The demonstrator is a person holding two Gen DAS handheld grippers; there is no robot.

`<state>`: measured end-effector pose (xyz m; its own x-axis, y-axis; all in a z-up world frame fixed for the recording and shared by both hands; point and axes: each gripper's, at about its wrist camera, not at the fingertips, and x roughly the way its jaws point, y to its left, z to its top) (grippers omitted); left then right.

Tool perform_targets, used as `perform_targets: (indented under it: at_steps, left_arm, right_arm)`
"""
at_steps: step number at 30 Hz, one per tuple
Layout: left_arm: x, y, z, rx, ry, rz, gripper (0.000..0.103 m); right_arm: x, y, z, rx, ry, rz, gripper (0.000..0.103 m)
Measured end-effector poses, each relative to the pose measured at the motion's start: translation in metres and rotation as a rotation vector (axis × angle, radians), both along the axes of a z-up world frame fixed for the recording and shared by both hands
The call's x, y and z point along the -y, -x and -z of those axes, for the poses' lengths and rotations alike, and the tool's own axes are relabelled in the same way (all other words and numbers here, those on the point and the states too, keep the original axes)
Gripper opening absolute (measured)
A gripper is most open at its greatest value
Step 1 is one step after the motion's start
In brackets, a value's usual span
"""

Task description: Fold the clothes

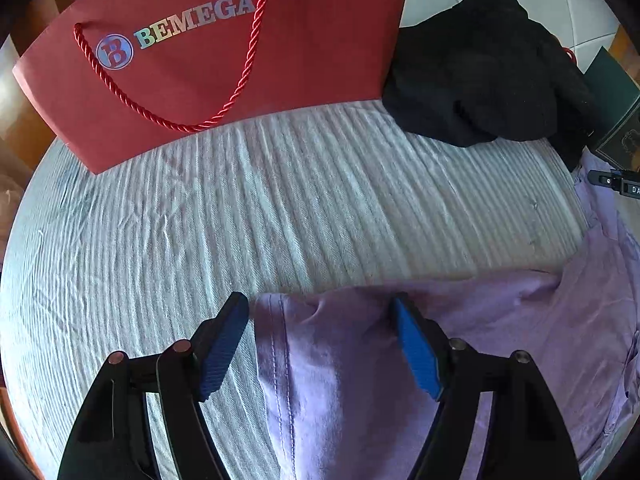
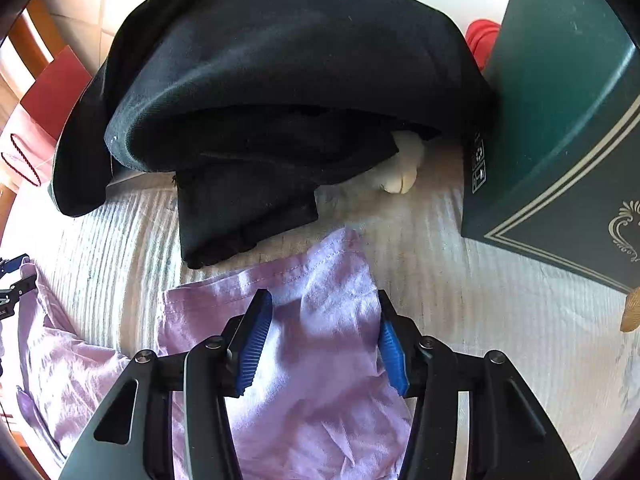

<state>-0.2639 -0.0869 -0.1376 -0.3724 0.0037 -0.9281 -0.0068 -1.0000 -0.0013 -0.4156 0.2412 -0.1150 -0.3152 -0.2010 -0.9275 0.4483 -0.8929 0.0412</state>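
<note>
Left gripper [image 1: 320, 344]: jaws wide, straddled hemmed edge of lilac garment [image 1: 340, 380], no pinch yet.
Right gripper [image 2: 326, 340]: narrower, pads flanked a lilac corner, apparently not clamped.
Garment: lay rumpled on striped cloth [image 1: 280, 200], near black clothes [image 2: 260, 80].
Risk: thin fabric likely bunched or slipped; one-sided grab meant skewed fold.
Writing: red bag [image 1: 280, 60] read "BEMEGA".
</note>
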Motion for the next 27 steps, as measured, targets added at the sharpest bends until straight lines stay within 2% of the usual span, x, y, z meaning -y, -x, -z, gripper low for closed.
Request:
perform_targets:
  at_steps: [1, 2, 3, 4, 7, 10, 15, 17, 19, 22, 24, 25, 26, 27]
  left_arm:
    - [0.000, -0.001, 0.000, -0.001, -0.008, 0.009, 0.062]
    - [0.000, -0.001, -0.001, -0.003, -0.016, 0.018, 0.054]
    - [-0.001, -0.002, -0.001, -0.004, -0.022, 0.026, 0.028]
    - [-0.001, -0.004, -0.001, -0.007, -0.021, 0.028, 0.008]
    - [-0.003, -0.008, -0.001, -0.015, -0.017, 0.034, 0.008]
    - [0.000, -0.021, -0.012, -0.063, -0.013, 0.035, 0.008]
    - [-0.001, -0.053, -0.035, -0.186, 0.031, 0.071, 0.008]
    - [-0.002, -0.058, -0.033, -0.202, 0.041, 0.085, 0.008]
    - [-0.003, -0.063, -0.029, -0.212, 0.049, 0.098, 0.011]
    - [-0.004, -0.076, -0.011, -0.133, 0.051, 0.102, 0.012]
    - [-0.005, -0.079, -0.006, -0.062, 0.030, 0.096, 0.012]
    - [-0.006, -0.082, -0.006, -0.033, 0.018, 0.089, 0.016]
    - [-0.003, -0.089, -0.010, -0.030, 0.005, 0.074, 0.020]
    - [-0.001, -0.095, -0.014, -0.027, -0.009, 0.059, 0.031]
  right_arm:
    - [0.003, -0.003, 0.001, -0.012, -0.022, -0.007, 0.048]
    - [0.005, -0.006, 0.002, -0.020, -0.035, -0.017, 0.037]
    - [0.006, -0.009, 0.001, -0.021, -0.031, -0.025, 0.004]
    - [0.007, -0.011, 0.002, -0.024, -0.040, -0.028, 0.002]
    - [0.005, -0.022, -0.003, -0.065, -0.035, -0.023, 0.002]
    - [-0.012, -0.041, -0.023, -0.122, 0.037, -0.009, 0.002]
    - [-0.050, -0.105, -0.062, -0.203, 0.149, -0.032, 0.002]
    - [-0.061, -0.134, -0.071, -0.212, 0.180, -0.045, 0.002]
    - [-0.069, -0.161, -0.071, -0.194, 0.179, -0.074, 0.002]
    - [-0.074, -0.185, -0.058, -0.086, 0.152, -0.131, 0.003]
    - [-0.070, -0.197, -0.041, -0.011, 0.105, -0.153, 0.009]
    - [-0.068, -0.204, -0.031, 0.019, 0.070, -0.158, 0.013]
    - [-0.068, -0.212, -0.022, 0.039, 0.038, -0.157, 0.021]
    - [-0.072, -0.218, -0.019, 0.046, 0.033, -0.149, 0.024]
